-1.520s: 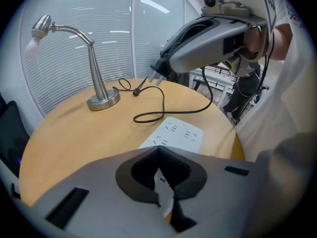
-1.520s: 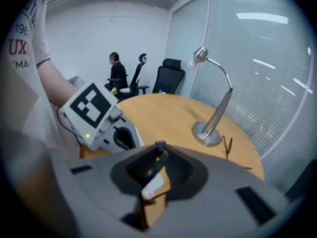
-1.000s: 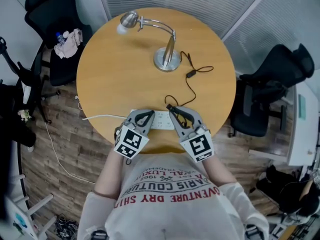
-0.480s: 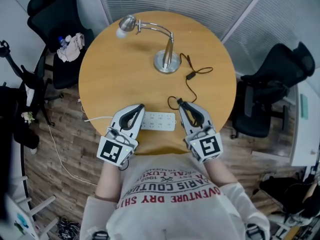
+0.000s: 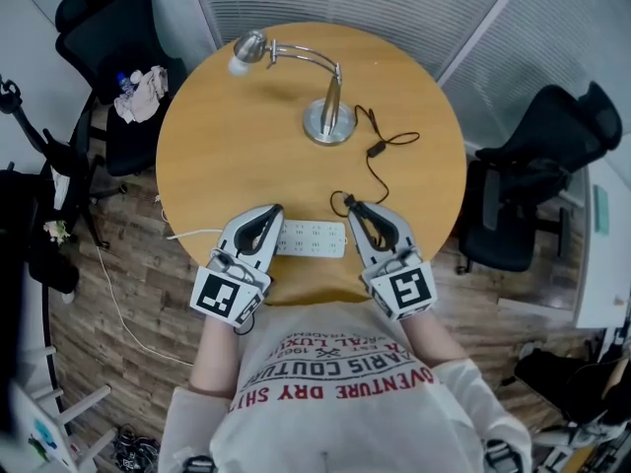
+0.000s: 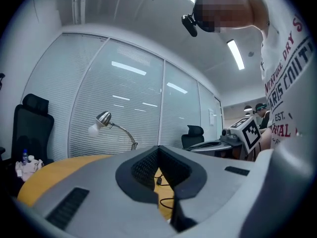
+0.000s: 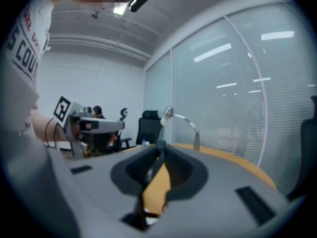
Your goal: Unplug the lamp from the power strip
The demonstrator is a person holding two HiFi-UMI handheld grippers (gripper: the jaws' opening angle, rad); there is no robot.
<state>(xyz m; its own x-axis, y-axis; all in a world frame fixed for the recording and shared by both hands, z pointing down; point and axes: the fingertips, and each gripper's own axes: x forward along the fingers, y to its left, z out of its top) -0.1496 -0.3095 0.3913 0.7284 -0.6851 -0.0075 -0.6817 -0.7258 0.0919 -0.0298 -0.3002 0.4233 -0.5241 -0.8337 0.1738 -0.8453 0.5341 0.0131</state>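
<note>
A silver desk lamp (image 5: pixel 330 116) stands at the far side of the round wooden table (image 5: pixel 227 156). Its black cord runs past an in-line switch (image 5: pixel 376 148) to the plug (image 5: pixel 343 203). My right gripper (image 5: pixel 353 205) is shut on that plug, just off the right end of the white power strip (image 5: pixel 314 237). In the right gripper view the dark plug (image 7: pixel 153 170) sits between the jaws, with the lamp (image 7: pixel 181 120) beyond. My left gripper (image 5: pixel 275 209) is shut with nothing in it, at the strip's left end. The lamp (image 6: pixel 111 125) shows in the left gripper view too.
The strip's white cable (image 5: pixel 202 232) runs left off the table edge to the wooden floor. Black office chairs stand at the right (image 5: pixel 537 175) and the far left (image 5: pixel 108 57). The strip lies close to the near table edge, by the person's body.
The right gripper has pulled away to the right of the strip with the plug. The left gripper has slid left off the strip. Little has moved in the last half second.
</note>
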